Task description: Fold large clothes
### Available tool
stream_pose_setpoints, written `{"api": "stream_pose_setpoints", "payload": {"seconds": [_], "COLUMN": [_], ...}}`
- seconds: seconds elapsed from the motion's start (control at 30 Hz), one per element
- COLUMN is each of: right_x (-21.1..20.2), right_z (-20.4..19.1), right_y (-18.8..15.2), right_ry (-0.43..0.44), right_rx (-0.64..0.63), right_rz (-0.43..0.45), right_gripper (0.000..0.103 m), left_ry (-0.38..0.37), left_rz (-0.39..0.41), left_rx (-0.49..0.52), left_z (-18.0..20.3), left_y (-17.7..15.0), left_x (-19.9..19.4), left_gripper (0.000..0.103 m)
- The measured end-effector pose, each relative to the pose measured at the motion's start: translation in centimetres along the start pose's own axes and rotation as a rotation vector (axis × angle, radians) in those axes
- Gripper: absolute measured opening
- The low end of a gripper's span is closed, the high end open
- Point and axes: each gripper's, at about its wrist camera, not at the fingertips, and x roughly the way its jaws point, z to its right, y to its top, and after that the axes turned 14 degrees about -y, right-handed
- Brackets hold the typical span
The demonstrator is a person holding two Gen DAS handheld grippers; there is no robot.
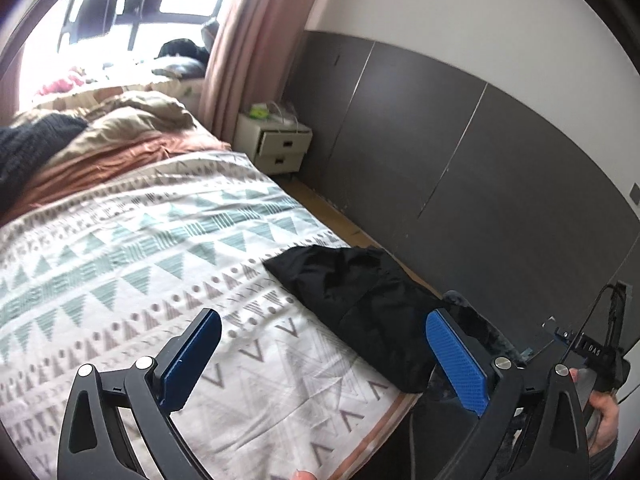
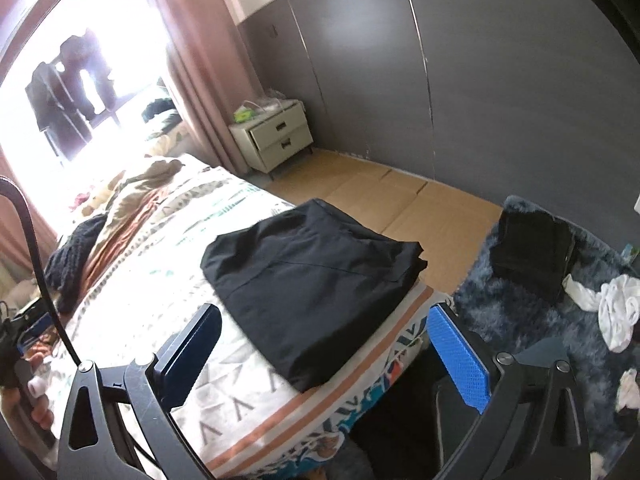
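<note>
left gripper (image 1: 324,352): fingers wide, nothing between | right gripper (image 2: 324,350): fingers wide, nothing between | folded black garment (image 2: 312,284): flat on bed (image 2: 240,392), near right corner, apart from both grippers

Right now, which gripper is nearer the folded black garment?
Right, it seems. The right gripper hangs open just above the folded black garment; the left gripper hangs open off to its side, over the patterned bedspread.

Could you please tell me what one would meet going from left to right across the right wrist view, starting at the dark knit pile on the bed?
Dark knit pile → folded black garment on the patterned bedspread → blue shaggy rug → black item lying on that rug → crumpled white clothes.
</note>
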Motion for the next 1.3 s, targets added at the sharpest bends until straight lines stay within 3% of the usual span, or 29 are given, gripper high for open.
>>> {"api": "stream_pose_setpoints", "payload": {"seconds": [0.33,0.73,1.3], "right_x": [-7.8,-14.1,-21.2], "right_z": [-3.5,-7.2,-5.5], "right_y": [-3.6,-10.9,-20.9], "right_ry": [0.043,0.114,0.193], "right_rx": [-0.051,-0.124,-0.119], "right_rz": [0.089,0.15,0.228], "right_gripper": [0.103,0.103,0.103], "left_ry": [0.06,0.158,0.256], "left_rz": [0.113,0.198,0.299], "left_rx": [0.088,0.124,0.169], "left_z": [1.9,3.1,7.4], "left_y": [-4.0,-11.4,-22.4], "left_x": [-10.5,-20.1,-30.1], "left_gripper": [0.102,0.102,0.102]}}
